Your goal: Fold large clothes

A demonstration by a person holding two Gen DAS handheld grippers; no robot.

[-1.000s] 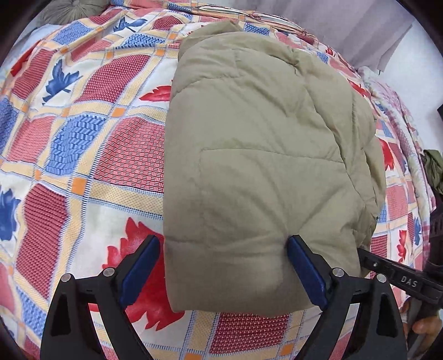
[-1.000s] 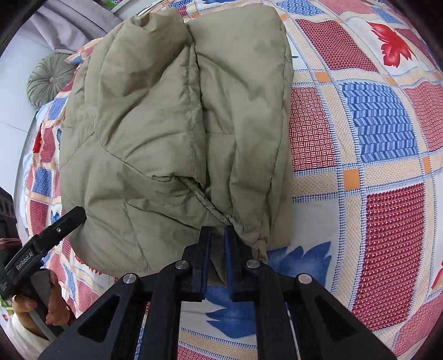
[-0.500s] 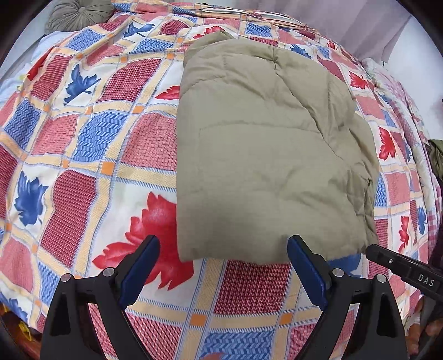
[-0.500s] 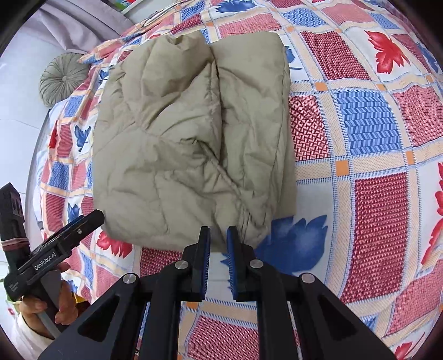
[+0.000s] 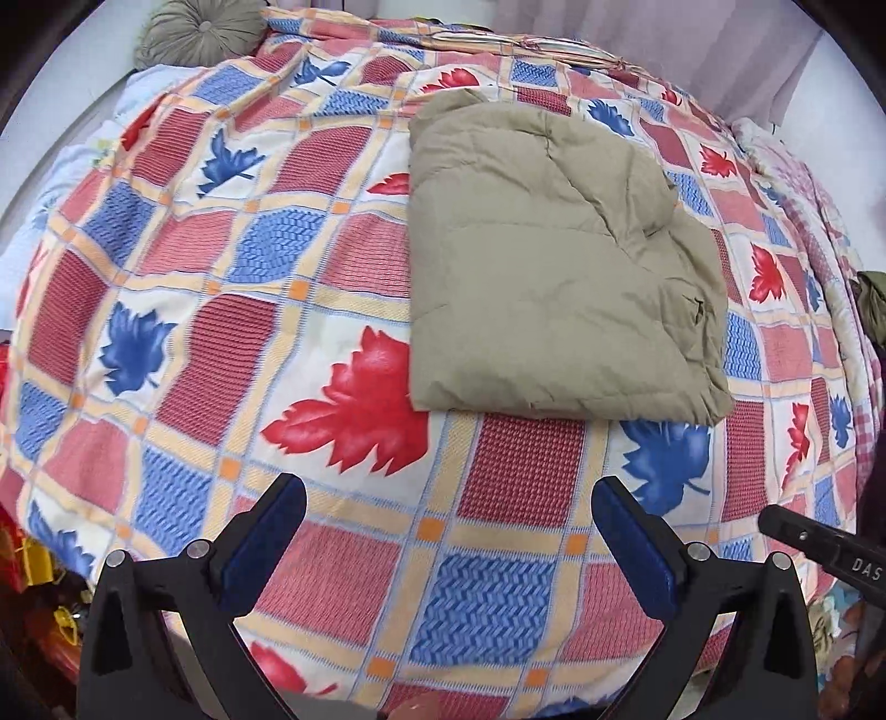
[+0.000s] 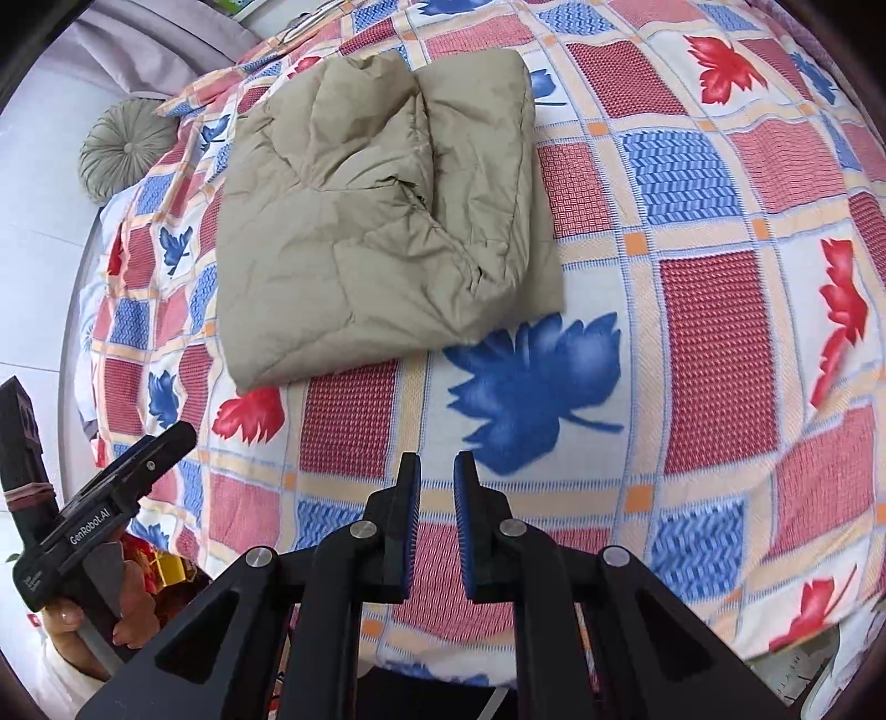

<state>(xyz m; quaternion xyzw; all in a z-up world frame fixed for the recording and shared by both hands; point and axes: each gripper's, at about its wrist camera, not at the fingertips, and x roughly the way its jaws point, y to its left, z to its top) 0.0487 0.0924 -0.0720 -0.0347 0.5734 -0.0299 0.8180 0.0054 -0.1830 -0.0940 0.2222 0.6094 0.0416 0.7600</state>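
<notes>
Bed cover (image 5: 354, 310): patterned spread of red, blue and cream squares with red and blue leaves, covering the whole bed; it curves down at the near edge under both grippers.
Open room, near side: a broad strip of bare cover lies between the grippers and the garment's near hem.
Open room, left of garment: wide bare cover, several squares across, out to the bed's left edge.
Open room, right of garment: a narrower band of cover, then a paler checked cloth (image 5: 819, 232) along the far right edge.
Head end: a round grey-green cushion (image 5: 199, 33) sits at the far left corner, well apart from the garment; a pale curtain (image 5: 720, 50) hangs behind.
Padded jacket (image 5: 548, 277): olive-beige, quilted, folded into a thick rectangle, lying flat on the cover right of centre, toward the head end.
Jacket, edges: left and near edges straight; right side lumpier, with a raised fold running across the top layer and a dark gap at the right edge.
Jacket, contact: touched by neither gripper.
Left gripper (image 5: 448, 520): blue pads spread wide, having just been opening, nothing between them, clear of the near hem.
Right gripper (image 6: 437, 520): pads drawn narrow with a slim gap, empty, above the blue leaf.
Person's hand (image 6: 111, 620): grips the left tool's handle at the bedside.
</notes>
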